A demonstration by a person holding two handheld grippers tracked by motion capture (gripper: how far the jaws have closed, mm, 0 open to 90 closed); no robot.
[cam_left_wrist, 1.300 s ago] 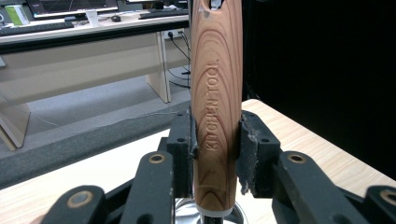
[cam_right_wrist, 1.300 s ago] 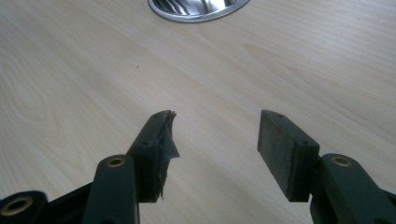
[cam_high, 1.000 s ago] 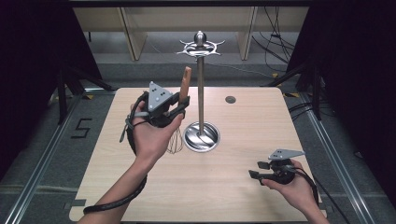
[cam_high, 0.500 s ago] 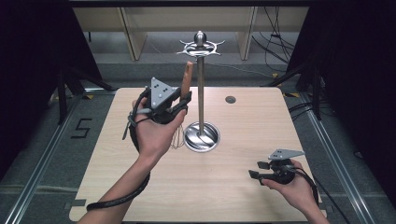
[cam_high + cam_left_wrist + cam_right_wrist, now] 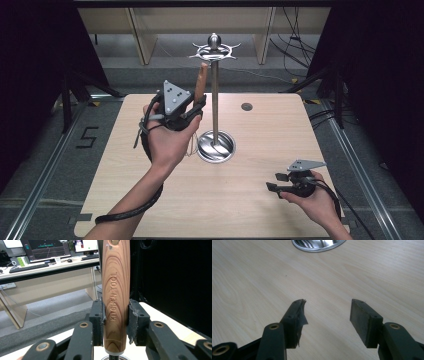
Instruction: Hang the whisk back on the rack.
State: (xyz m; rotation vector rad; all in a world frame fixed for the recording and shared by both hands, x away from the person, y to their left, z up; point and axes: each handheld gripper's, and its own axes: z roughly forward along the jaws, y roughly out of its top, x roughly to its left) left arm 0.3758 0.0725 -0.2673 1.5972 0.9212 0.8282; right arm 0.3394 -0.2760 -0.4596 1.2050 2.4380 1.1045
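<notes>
As I look down from the high view, my left tool [image 5: 199,102] is raised above the tabletop [image 5: 150,200] at its far left, pinching a wooden handle [image 5: 201,80] that stands nearly upright just left of the metal stand [image 5: 215,95]. The stand's thin pole rises from a round steel base [image 5: 215,147] at the middle of the tabletop and ends in a ring of hooks [image 5: 214,50] under a ball top. Thin wire loops [image 5: 190,146] show below my left hand [image 5: 167,137], beside the base. My right tool [image 5: 276,182] sits low at the near right corner, well apart from the stand, its jaws spread and holding nothing. A small dark disc [image 5: 246,106] lies on the far side of the tabletop.

In the left gripper view, the two jaws are pressed against the sides of the wooden handle [image 5: 116,297], which bears the words KITCHEN TOOL and has a hole near its top end. Desks with monitors [image 5: 46,248] stand in the room beyond.

In the right gripper view, my right tool [image 5: 327,315] points over bare light wood with its jaws wide apart, and the edge of the steel base [image 5: 318,245] shows at the far side.
</notes>
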